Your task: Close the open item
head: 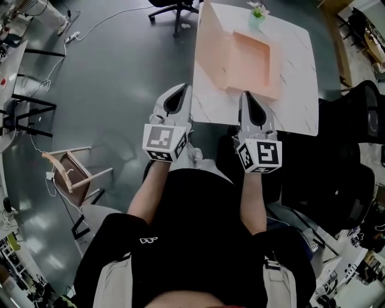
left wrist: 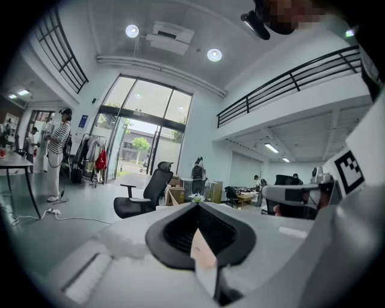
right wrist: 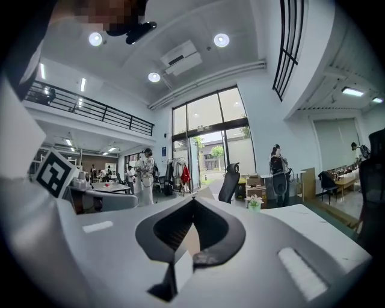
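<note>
An open pink box [head: 249, 57] lies on the white marble table [head: 298, 90], its lid [head: 210, 45] standing up along the left side. Both grippers hover at the table's near edge, short of the box. My left gripper [head: 180, 90] is by the near left corner, with its jaws together and nothing held. My right gripper [head: 246, 96] is just in front of the box's near wall, also shut and empty. In the left gripper view the closed jaws [left wrist: 197, 203] frame a sliver of the pink box [left wrist: 203, 252]. The right gripper view shows its jaws [right wrist: 194, 198] closed likewise.
A small potted plant [head: 257, 13] stands at the table's far edge. One black office chair [head: 174, 7] is beyond the table and another [head: 361, 114] is at the right. A wooden stool [head: 69, 171] lies on the grey floor at the left.
</note>
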`<state>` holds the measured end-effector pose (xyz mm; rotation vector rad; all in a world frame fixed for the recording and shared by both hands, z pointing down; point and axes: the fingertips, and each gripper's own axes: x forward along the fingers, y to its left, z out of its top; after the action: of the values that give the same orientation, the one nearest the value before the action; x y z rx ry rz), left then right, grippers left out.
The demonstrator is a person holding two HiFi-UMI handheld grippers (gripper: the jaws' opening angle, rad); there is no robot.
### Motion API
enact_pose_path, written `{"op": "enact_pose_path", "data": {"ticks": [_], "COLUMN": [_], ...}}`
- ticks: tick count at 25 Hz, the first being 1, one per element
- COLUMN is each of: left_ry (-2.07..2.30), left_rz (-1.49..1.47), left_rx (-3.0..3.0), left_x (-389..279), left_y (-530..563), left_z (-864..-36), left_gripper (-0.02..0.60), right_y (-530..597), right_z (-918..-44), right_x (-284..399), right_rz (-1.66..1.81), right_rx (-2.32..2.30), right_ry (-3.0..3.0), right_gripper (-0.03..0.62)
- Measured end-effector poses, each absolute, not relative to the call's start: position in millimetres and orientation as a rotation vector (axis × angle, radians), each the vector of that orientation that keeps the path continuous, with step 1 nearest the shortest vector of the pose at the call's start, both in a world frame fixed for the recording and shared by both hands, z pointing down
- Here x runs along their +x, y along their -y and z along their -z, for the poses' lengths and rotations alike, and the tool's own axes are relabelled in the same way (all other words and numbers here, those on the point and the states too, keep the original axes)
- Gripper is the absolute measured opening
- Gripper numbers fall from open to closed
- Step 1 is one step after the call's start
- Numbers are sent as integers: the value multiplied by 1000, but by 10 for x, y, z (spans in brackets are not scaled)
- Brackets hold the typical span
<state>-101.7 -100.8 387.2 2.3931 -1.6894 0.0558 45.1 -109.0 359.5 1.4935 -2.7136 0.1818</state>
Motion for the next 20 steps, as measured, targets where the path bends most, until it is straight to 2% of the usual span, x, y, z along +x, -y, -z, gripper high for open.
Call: {"op": "enact_pose_path", "data": {"ticks": [18,20], "left_ry": [1651,1649], "left_rz": [-70,-68], "left_rx": [2422,2419], "left_x": [-1312,-1360], "left_y": [1633,1661], "left_z": [-3849,-3856], "left_gripper": [0,0], "right_y": [1704,1716], "right_z": [-3658,-3678], "right_x": [-11,-134], "right_rz": [-145,-138], "right_rx": [1468,1420], "right_ry": [2678,2682], "right_gripper": [6,64]}}
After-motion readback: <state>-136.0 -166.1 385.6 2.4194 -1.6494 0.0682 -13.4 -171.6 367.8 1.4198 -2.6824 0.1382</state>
